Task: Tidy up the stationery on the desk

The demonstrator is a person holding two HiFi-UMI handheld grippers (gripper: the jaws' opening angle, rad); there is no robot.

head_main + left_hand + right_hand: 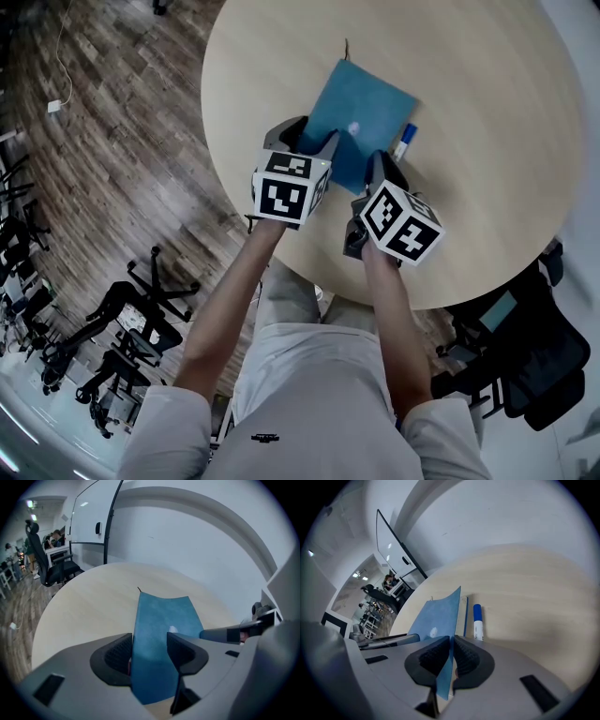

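At the near edge of the round desk [506, 187], the person has both tools down on the blue notebook [370, 108], which lies roughly mid-desk with one corner pointing back toward them. The right claw [452, 656] is pinched nearly closed on the notebook's cover [436, 616], and the thin sheet stands on edge between its pads, lifted clear of the pale page block beneath. That pinch looks meant to peel the cover up from the book. The left claw [150, 653] stands fairly wide, with the raised cover running through the gap. From here it seems to straddle the sheet, not squeeze it, perhaps to steady or guide it while the other side holds on. A marker with a blue cap [477, 623] lies just beside the notebook on its right, flat on the desk and parallel to the book's edge. Neither tool touches it. My guess is that the notebook is being opened or folded shut before anything gets gathered, so the tidying seems barely begun. A cover this floppy could buckle or slip if it were pulled from one corner alone.
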